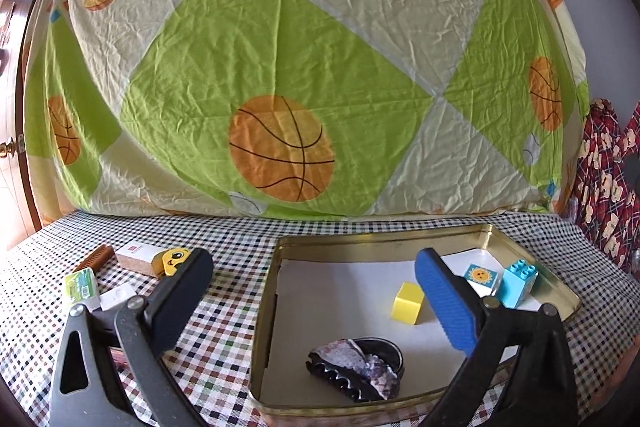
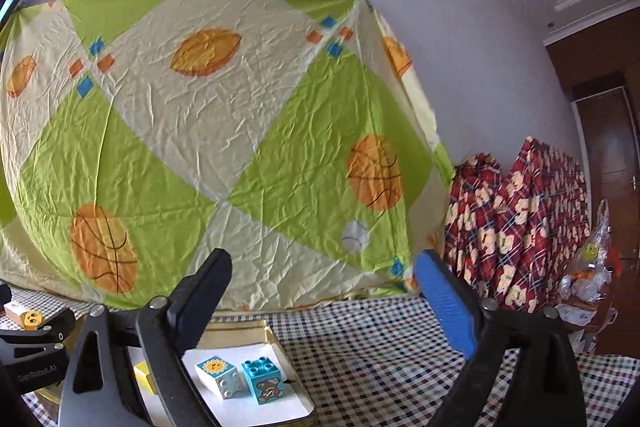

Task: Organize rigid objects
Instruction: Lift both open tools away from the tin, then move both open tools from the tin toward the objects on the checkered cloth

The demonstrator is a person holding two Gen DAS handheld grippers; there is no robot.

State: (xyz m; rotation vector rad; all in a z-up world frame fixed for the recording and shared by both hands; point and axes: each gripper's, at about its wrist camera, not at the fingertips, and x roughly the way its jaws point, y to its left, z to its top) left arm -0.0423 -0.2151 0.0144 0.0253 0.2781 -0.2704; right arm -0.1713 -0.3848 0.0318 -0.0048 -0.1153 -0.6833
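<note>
A gold tin tray lined with white paper lies on the checked tablecloth. In it are a yellow cube, a white sun block, a light blue stud brick and a dark hair claw. My left gripper hangs open over the tray's left half, nothing between its fingers. In the right wrist view my right gripper stands wide open and empty, tipped slightly upward above the tray's far right corner, with the sun block and the blue brick below it.
Left of the tray lie a brown ridged piece, a white and cork box, a yellow face brick and a green-labelled eraser. A basketball-print sheet rises behind the table. Red patterned cloth is piled at the right.
</note>
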